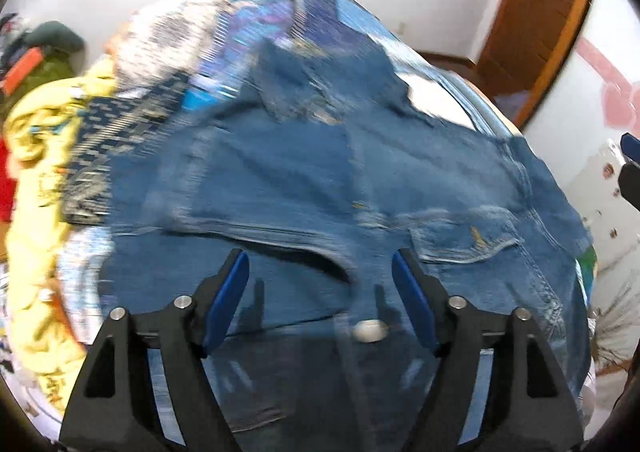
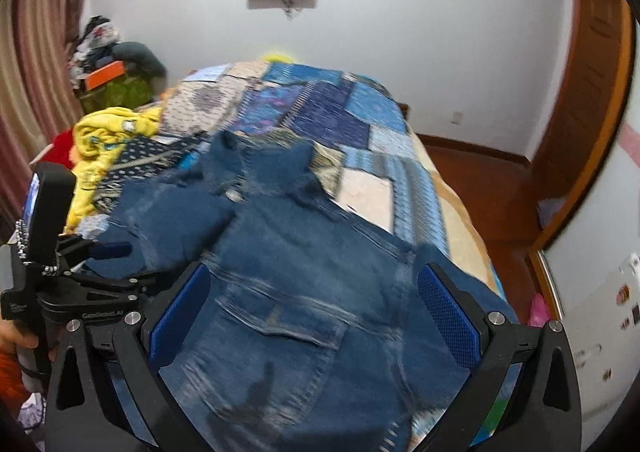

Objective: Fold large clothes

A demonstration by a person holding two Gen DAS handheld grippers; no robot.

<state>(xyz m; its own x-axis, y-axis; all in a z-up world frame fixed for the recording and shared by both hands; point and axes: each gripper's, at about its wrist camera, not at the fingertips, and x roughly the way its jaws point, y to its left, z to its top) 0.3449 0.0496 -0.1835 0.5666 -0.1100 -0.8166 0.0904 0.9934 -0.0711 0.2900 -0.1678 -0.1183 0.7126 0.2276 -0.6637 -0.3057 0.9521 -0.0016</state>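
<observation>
Denim jacket [image 2: 304, 252] lying front-up, spread across near end of bed [image 2: 452, 212], collar toward far end; likely laid flat for folding. Left gripper [image 1: 320, 292] hovering released over jacket hem near metal button [image 1: 370, 331], nothing between jaws. Right gripper [image 2: 316, 308] released above chest pocket [image 2: 288, 324]. Jacket's right side reaching bed's right edge; quilt beyond collar offering room. Yellow clothes [image 2: 108, 132] crowding left edge.
</observation>
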